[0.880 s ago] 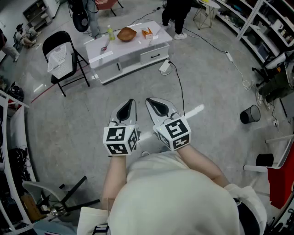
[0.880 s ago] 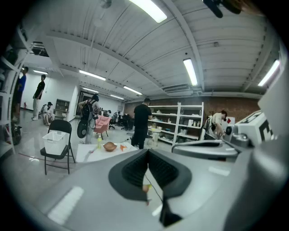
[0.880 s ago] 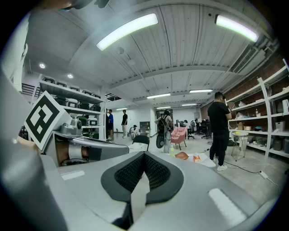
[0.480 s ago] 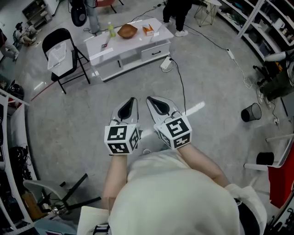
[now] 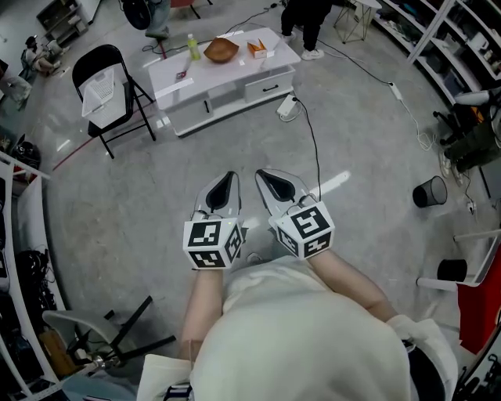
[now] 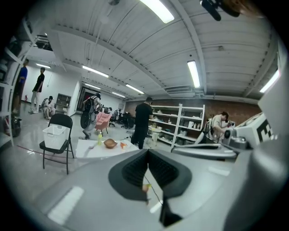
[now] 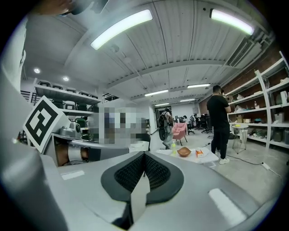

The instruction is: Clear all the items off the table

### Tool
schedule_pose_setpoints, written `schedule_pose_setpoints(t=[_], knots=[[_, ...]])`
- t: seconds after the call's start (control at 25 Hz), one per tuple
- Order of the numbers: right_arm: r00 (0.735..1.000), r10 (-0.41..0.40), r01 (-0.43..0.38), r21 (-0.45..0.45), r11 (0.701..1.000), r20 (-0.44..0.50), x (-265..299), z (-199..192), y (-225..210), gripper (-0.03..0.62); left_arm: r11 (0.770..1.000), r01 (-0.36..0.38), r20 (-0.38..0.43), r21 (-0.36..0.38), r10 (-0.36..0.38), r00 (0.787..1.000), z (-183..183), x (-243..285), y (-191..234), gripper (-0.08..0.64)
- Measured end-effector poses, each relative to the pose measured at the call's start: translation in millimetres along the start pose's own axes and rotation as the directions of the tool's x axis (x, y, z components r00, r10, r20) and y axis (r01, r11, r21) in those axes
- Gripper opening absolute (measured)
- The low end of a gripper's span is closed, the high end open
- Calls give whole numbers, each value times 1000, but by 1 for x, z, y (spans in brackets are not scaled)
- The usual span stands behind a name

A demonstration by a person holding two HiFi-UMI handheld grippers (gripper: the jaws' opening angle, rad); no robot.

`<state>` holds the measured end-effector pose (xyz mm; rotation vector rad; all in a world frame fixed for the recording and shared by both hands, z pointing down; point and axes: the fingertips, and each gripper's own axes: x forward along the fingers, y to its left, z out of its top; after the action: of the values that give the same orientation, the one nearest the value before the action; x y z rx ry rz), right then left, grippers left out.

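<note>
1. Nearest: left gripper (image 5: 227,178) & right gripper (image 5: 264,176) are held side by side close to the body, pointing fwd. Both are clenched tight, pads meeting, nothing between them in either gripper view.
2. Step in hand, as I judge it: the approach. Nothing is picked up yet, and the table (image 5: 205,80) is well apart from both grippers, across bare floor.
3. Mid-way hazard: a black cable (image 5: 314,145) runs over the floor from a power strip (image 5: 287,107) just beside the table's front right corner. Step to the left of it, don't drag feet.
4. Task items, all on the tabletop: small flat item (image 5: 181,76) near the left, green bottle (image 5: 192,47) at the back left, wooden bowl (image 5: 220,49) mid, orange box (image 5: 257,49) right.
5. To do it well: walk up square to the front edge, keep the grippers level, and spread the jaws only once w/in reach. Bottle is tall and prob. tips easily, so take it low on the body; bowl by the rim.
6. Farther: folding chair (image 5: 106,74) w/ a white basket (image 5: 102,90) stands left of the table; a person (image 5: 301,17) stands behind the right end. Give both room.
</note>
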<state>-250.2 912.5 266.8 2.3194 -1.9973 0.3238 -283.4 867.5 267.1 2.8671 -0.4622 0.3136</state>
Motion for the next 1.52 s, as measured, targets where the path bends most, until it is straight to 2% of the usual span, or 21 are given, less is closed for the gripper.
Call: schedule_pose_setpoints(t=[0.24,0.56,0.96,1.52], knots=[[999,29,-29,-15,999,-29,20,2,-1,-3,999,-21,-4,-28,21,1000,4,13,18,9],[998,59,-59,-46,997,0,62,18,-25,-3,998,-51,7,-30,51,999,16,57,44,9],[998,60,-59,-32,998,12,136,41,-101,-3,997,-71,-1,-14,71,997,47,149,74,9],[994,111,-111,-25,993,-8,227,80,-204,-3,991,-129,-3,-48,129,992,94,271,108,9]])
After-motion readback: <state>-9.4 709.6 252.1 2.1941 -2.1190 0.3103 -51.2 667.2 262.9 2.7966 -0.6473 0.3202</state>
